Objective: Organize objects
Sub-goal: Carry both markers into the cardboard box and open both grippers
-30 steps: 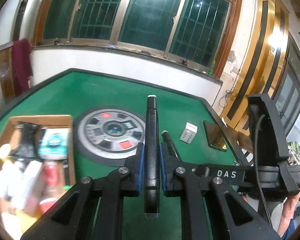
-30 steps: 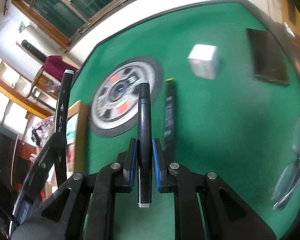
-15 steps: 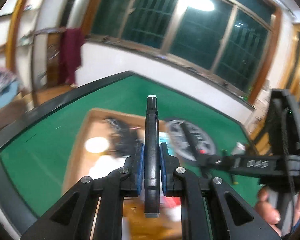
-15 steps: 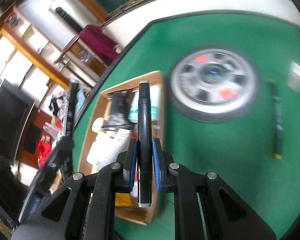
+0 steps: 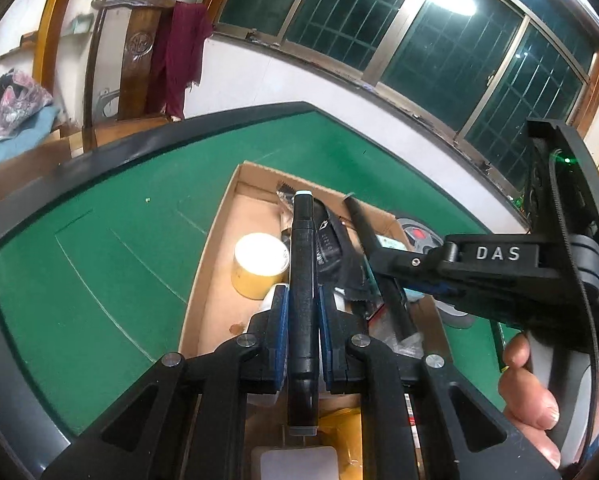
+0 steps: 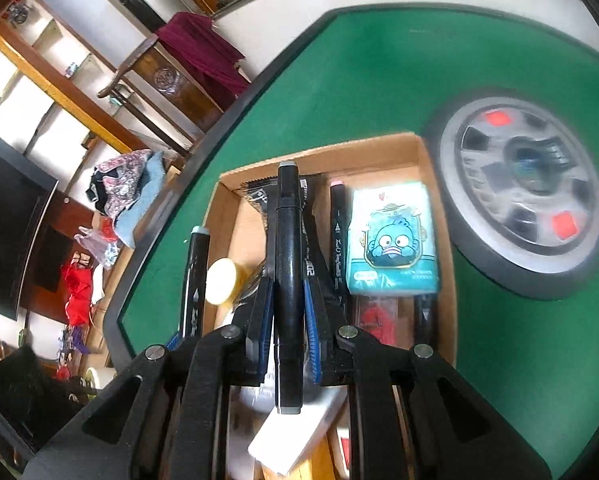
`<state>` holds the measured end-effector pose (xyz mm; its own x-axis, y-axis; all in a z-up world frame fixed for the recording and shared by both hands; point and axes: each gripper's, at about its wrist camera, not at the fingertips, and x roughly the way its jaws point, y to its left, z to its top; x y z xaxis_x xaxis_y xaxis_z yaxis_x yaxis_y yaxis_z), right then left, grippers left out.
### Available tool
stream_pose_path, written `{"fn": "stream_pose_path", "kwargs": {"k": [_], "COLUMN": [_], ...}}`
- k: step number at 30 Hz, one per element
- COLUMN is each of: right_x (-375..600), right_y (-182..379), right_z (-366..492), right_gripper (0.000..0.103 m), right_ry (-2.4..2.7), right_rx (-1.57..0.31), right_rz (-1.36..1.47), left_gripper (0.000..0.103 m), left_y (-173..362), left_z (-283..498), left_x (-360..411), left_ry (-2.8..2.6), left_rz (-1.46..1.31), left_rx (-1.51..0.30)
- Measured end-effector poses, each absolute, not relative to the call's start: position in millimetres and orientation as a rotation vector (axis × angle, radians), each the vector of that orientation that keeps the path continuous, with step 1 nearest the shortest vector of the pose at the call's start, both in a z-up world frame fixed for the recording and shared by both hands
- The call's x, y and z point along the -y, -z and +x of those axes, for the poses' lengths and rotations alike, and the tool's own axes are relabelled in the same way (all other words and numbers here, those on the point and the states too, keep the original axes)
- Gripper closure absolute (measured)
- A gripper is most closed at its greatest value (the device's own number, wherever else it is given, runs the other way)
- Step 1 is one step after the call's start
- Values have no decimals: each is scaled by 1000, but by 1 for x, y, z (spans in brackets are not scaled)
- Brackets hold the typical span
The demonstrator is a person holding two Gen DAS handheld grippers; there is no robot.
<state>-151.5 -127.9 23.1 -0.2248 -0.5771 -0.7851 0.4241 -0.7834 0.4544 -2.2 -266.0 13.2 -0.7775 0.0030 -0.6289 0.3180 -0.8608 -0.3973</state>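
- left gripper (image 5: 303, 312) pinches a black marker pen with pale end cap (image 5: 302, 280), held over the shallow brown cardboard box (image 5: 213, 248)
- right gripper (image 6: 286, 304) clamps a second black marker with grey cap (image 6: 287, 248), also above the box
- box sits on green felt table (image 5: 119, 240), holds yellow tape roll (image 5: 259, 266), teal cartoon card pack (image 6: 393, 236), black foil packet (image 5: 331, 248)
- round grey dial with red squares (image 6: 519, 184) just beside the box

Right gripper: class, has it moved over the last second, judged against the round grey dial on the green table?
Yes. The right gripper, shut on a black marker, swung left off the dial and now hangs over the cardboard box.
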Motion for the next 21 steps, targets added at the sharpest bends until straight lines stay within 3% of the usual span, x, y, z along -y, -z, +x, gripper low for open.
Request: {"fn": "stream_pose_path", "kwargs": {"k": [11, 13, 17, 21], "right_x": [120, 116, 97, 66], "right_y": [-18, -22, -31, -42], "right_z": [-153, -148, -140, -131], "right_gripper": [88, 88, 88, 88], "right_ry": [1939, 1934, 1920, 1925], "right_rx": [275, 281, 318, 358], "right_rz": [1414, 1401, 1369, 1330], "left_gripper": [88, 83, 54, 53], "left_y": [-7, -11, -22, -38], "left_z": [6, 8, 15, 18], "left_x": [277, 274, 266, 248], "left_ry": [2665, 2668, 2670, 2706], "left_rz": [997, 991, 942, 911], "left_rx": [-877, -873, -882, -833]}}
